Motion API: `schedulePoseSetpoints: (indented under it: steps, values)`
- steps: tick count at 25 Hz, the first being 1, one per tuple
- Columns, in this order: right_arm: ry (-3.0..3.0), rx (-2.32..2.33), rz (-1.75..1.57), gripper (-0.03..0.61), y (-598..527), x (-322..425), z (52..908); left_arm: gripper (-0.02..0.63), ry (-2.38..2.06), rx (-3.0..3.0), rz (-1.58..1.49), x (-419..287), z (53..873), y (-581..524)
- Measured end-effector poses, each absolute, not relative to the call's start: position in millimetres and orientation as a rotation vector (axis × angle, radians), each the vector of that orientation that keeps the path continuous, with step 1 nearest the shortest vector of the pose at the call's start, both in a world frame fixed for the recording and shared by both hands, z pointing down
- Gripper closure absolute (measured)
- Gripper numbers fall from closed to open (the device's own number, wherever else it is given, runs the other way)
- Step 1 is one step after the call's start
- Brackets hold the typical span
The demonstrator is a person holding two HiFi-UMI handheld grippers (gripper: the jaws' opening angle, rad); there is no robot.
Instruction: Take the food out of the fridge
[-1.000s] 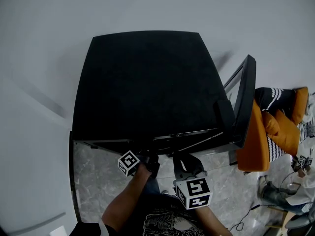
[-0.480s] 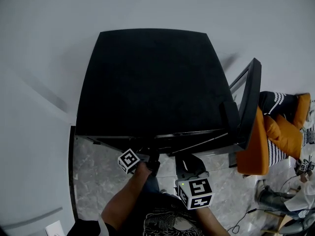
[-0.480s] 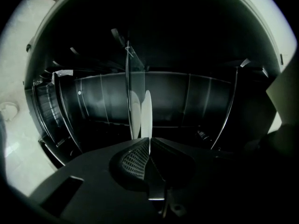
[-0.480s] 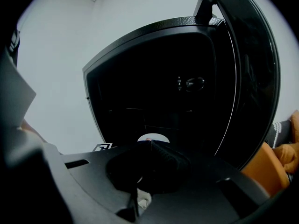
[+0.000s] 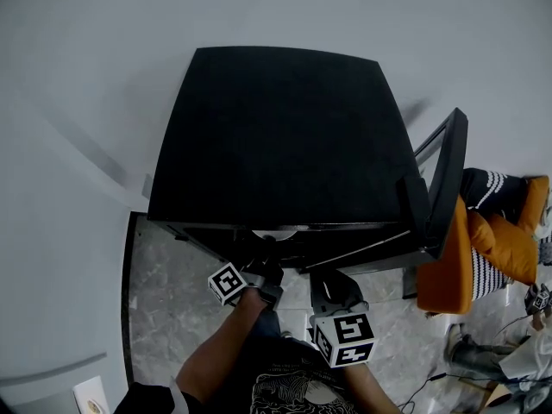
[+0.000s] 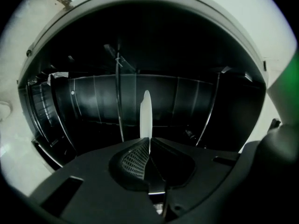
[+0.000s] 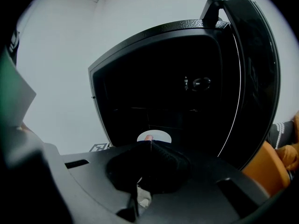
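Note:
A black mini fridge (image 5: 285, 136) stands against the grey wall with its door (image 5: 444, 188) swung open to the right. My left gripper (image 5: 263, 264) reaches into the fridge opening and is shut on the rim of a white plate (image 6: 146, 115), which shows edge-on between the jaws. The right gripper view shows that plate (image 7: 158, 136) low in the dark interior (image 7: 187, 101), with a small pinkish piece of food (image 7: 148, 137) on it. My right gripper (image 5: 329, 285) hangs just in front of the fridge, to the right of the left one, shut with nothing in it.
Orange cushions with a striped cloth (image 5: 496, 240) lie right of the open door. Grey marble floor (image 5: 172, 309) runs in front of the fridge. Wire shelves (image 6: 51, 120) line the fridge's inside. Cables and a person's legs (image 5: 483, 352) are at the lower right.
The fridge has shifted up and to the right in the head view. A white sliver of plate now shows at the fridge's front edge above the left gripper.

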State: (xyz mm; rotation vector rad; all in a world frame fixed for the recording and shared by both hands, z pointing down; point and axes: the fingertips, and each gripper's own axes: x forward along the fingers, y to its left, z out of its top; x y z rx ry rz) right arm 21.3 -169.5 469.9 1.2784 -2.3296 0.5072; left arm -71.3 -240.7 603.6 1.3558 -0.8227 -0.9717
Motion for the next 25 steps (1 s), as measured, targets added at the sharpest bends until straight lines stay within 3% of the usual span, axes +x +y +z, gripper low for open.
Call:
schedulePoseSetpoints:
  steps: [25]
  values:
    - [-2.457, 1.224, 0.469, 0.557, -92.3, 37.8, 441.9, 0.594, -0.825, 1.429, -1.137, -64.6, 499.2, -125.2]
